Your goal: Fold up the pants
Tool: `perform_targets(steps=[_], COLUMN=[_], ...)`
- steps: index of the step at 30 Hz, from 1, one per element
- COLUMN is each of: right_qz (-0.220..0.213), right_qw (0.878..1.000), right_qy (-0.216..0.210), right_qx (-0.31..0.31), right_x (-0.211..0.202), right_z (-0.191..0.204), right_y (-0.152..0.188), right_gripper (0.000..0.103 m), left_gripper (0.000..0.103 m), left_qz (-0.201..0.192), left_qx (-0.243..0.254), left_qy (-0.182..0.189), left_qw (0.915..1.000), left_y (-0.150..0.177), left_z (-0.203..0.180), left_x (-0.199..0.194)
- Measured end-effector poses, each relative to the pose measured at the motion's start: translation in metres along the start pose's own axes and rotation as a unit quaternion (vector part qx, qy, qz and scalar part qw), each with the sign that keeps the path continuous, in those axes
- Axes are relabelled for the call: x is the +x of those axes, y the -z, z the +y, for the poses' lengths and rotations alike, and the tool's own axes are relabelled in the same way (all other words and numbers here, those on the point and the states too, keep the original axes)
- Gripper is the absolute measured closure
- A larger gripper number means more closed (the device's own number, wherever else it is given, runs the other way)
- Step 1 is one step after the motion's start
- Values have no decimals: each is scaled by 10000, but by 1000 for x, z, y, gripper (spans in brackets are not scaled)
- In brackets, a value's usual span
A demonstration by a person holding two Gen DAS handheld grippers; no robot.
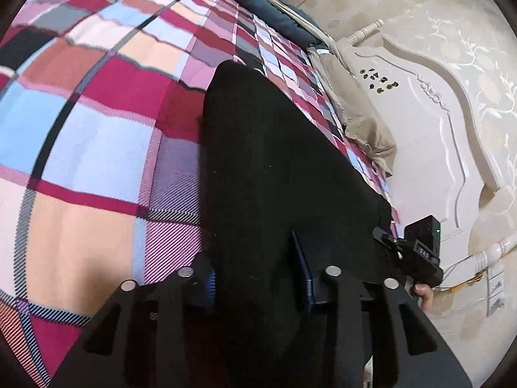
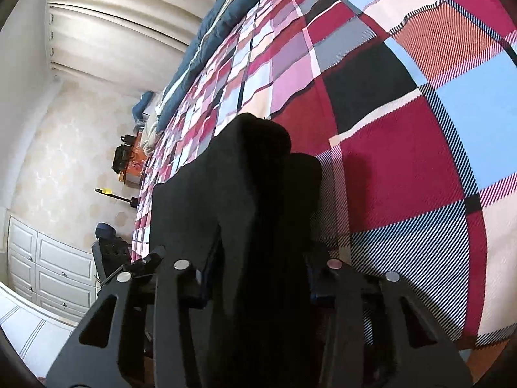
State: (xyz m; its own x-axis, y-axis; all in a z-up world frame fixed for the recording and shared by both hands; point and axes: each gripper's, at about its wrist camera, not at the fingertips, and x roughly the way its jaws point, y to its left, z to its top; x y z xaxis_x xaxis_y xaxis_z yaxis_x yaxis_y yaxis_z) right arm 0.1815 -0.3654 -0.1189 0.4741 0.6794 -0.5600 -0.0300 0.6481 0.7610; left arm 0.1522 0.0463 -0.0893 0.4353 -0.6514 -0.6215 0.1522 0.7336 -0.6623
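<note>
The wide bed cover of red, pink, pale blue and peach checked cloth (image 1: pixel 97 135) fills most of both views, and the black fabric pants (image 1: pixel 274 168) lie on it as one long dark strip. Their long axis runs straight away from both wrist cameras, up the bed towards the blue quilted blanket (image 2: pixel 206 38) at its far side, with the cream carved headboard (image 1: pixel 420 123) off to one side.

Both grippers sit at the near end of the strip, side by side, so neither is nearer; the fold, I judge, must carry this end forward along that axis.

The left gripper (image 1: pixel 258 278) has its jaws narrowed with black cloth running between them, apparently pinched. The right gripper (image 2: pixel 258 268) likewise stands narrow, a bunched ridge of the pants rising through its jaws.
</note>
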Motion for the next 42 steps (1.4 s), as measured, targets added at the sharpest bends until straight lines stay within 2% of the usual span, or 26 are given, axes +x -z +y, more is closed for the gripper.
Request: perform_targets(steps=[2, 8, 14, 25, 28, 31, 33, 35, 38, 42], right_qz=[-65, -121, -31, -8, -4, 17, -89, -243, -278, -28], right_qw=[10000, 9998, 9997, 9995, 9994, 9995, 9991, 9982, 9975, 9986], right_qy=[-4, -136, -248, -323, -330, -311, -410, -540, -616, -535], right_qx=[-23, -67, 8, 61, 81, -26, -55, 25, 226, 36], right_x=[0, 15, 42, 41, 41, 38, 27, 18, 20, 43], right_z=[2, 16, 21, 14, 14, 19, 18, 14, 5, 14], right_y=[0, -7, -12, -11, -12, -12, -12, -14, -26, -44], right_gripper=[65, 67, 67, 65, 60, 50, 40, 35, 34, 27], left_gripper=[71, 73, 73, 72, 66, 63, 62, 48, 45, 43], left_qz=[-95, -293, -304, -305, -288, -342, -520, -683, -578, -258], left_qx=[134, 157, -146, -122, -139, -89, -28, 38, 2, -284], left_qy=[-126, -320, -227, -195, -193, -168, -213, -188, -158, 77], left_qw=[9998, 9989, 9992, 9993, 9993, 9992, 9984, 9975, 9982, 9992], left_y=[0, -16, -23, -24, -24, -22, -23, -29, -46, -70], left_z=[-6, 4, 31, 30, 29, 29, 28, 30, 37, 52], left_x=[-4, -13, -21, -19, -19, -29, -42, -52, -45, -16])
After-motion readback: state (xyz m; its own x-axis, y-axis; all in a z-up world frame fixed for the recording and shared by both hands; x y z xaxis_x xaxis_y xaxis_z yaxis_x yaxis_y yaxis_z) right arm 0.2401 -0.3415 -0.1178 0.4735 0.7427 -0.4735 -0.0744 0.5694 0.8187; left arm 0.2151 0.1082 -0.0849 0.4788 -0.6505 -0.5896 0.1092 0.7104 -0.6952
